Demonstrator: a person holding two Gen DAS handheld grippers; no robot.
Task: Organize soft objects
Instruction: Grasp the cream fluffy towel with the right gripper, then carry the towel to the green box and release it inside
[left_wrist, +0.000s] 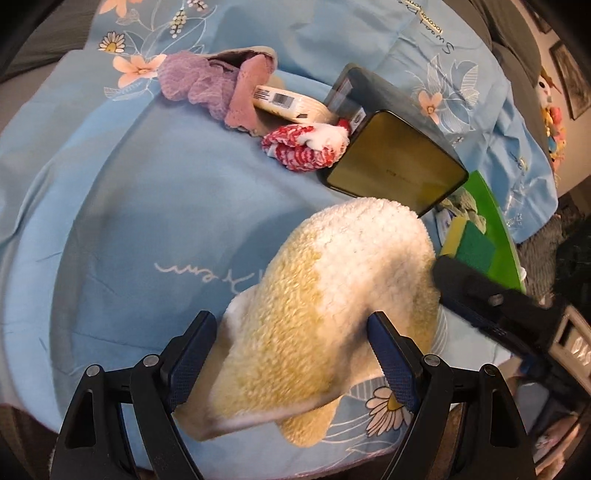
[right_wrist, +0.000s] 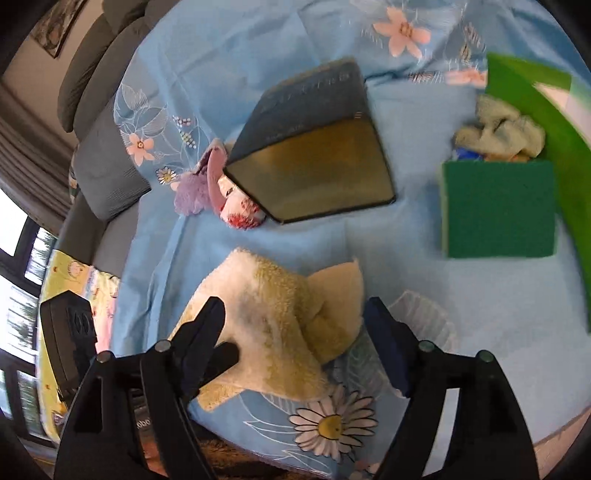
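Note:
A fluffy yellow-and-white towel (left_wrist: 332, 266) lies crumpled on the blue floral sheet (left_wrist: 129, 221). My left gripper (left_wrist: 291, 332) is open and straddles the towel's near end, its pads beside the pile. From the right, one of the right gripper's fingers (left_wrist: 465, 291) reaches the towel's edge. In the right wrist view my right gripper (right_wrist: 295, 321) is open over the same towel (right_wrist: 280, 314), with a folded corner between its fingers. A red-and-white cloth (left_wrist: 306, 144) and a purple mesh cloth (left_wrist: 195, 85) lie farther back.
A dark box with a golden face (left_wrist: 399, 162) (right_wrist: 314, 162) stands behind the towel. A green tray (right_wrist: 565, 166) at the right holds a green sponge (right_wrist: 498, 210) and a pale cloth (right_wrist: 498, 133). A pink cloth (left_wrist: 247, 92) and a barcoded pack (left_wrist: 288, 103) lie beside the purple mesh.

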